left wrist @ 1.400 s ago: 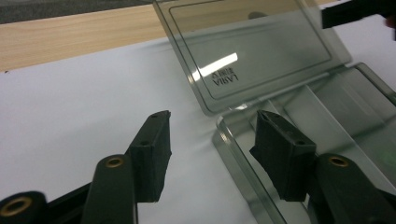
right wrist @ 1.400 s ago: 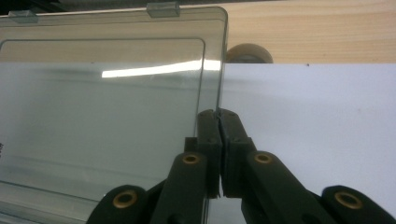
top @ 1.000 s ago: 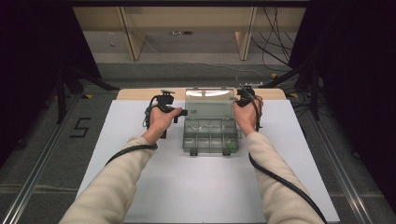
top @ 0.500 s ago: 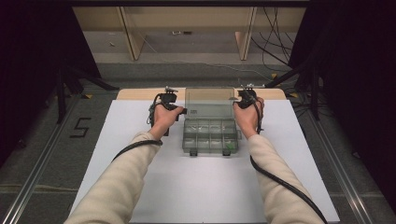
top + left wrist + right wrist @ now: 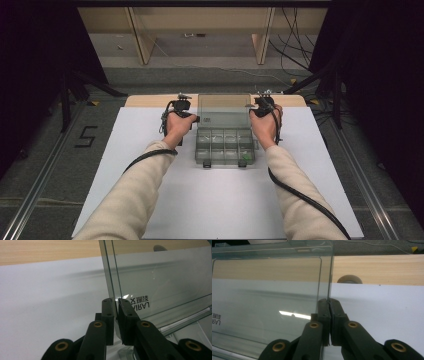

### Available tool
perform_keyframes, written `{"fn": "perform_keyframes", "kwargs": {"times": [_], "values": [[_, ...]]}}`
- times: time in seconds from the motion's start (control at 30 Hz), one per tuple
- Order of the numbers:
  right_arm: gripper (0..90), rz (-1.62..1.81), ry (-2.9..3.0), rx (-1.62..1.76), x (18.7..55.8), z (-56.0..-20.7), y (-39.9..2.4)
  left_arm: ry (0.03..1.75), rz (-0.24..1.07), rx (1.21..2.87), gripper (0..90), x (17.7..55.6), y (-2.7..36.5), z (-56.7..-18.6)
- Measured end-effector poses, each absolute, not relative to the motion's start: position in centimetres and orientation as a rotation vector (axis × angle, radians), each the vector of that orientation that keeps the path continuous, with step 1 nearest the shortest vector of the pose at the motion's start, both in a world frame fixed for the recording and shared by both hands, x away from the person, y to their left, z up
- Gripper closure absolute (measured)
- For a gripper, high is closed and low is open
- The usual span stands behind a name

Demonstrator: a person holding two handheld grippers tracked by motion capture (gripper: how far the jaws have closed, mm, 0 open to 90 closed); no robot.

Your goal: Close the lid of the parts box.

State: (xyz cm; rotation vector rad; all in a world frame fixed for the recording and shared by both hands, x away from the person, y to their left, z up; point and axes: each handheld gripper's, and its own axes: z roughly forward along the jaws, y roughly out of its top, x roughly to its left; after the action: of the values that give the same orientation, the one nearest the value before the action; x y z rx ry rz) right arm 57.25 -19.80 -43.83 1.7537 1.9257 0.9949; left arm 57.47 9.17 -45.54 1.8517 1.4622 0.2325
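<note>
1. Clearly the clear lid [image 5: 223,111] of the compartment box [image 5: 224,148] is light, stiff, slick plastic; we take it by its side edges.
2. Our left gripper [image 5: 115,305] has just been closing and pinches the lid's left edge.
3. Our right gripper [image 5: 328,305] clamps the right edge.
4. Box sits mid-bench [image 5: 150,150], lid upright at its far side.
</note>
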Motion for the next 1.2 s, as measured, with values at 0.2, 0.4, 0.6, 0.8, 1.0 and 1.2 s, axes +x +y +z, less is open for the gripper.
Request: {"fn": "perform_keyframes", "kwargs": {"times": [0.2,0.4,0.6,0.8,1.0,1.2], "values": [[88.3,1.014,1.916,1.739,57.2,-44.2,-20.1,1.464,0.23,1.81,86.6,57.0,9.4,-45.5],[84.8,1.032,1.959,1.703,57.3,-44.4,-20.8,1.451,0.256,1.83,88.0,56.8,9.5,-45.4],[74.1,1.073,1.907,1.746,57.7,-43.9,-20.7,1.453,0.258,1.828,88.1,56.7,9.5,-45.3],[74.3,1.062,1.898,1.753,58.9,-43.6,-20.5,1.444,0.259,1.828,88.1,56.6,9.6,-45.3],[86.7,1.01,1.929,1.749,59.3,-43.5,-20.3,1.433,0.255,1.834,88.0,56.6,9.7,-45.3],[88.0,1.004,1.928,1.704,59.3,-43.3,-20.5,1.422,0.254,1.831,87.4,56.6,9.7,-45.4]]}}
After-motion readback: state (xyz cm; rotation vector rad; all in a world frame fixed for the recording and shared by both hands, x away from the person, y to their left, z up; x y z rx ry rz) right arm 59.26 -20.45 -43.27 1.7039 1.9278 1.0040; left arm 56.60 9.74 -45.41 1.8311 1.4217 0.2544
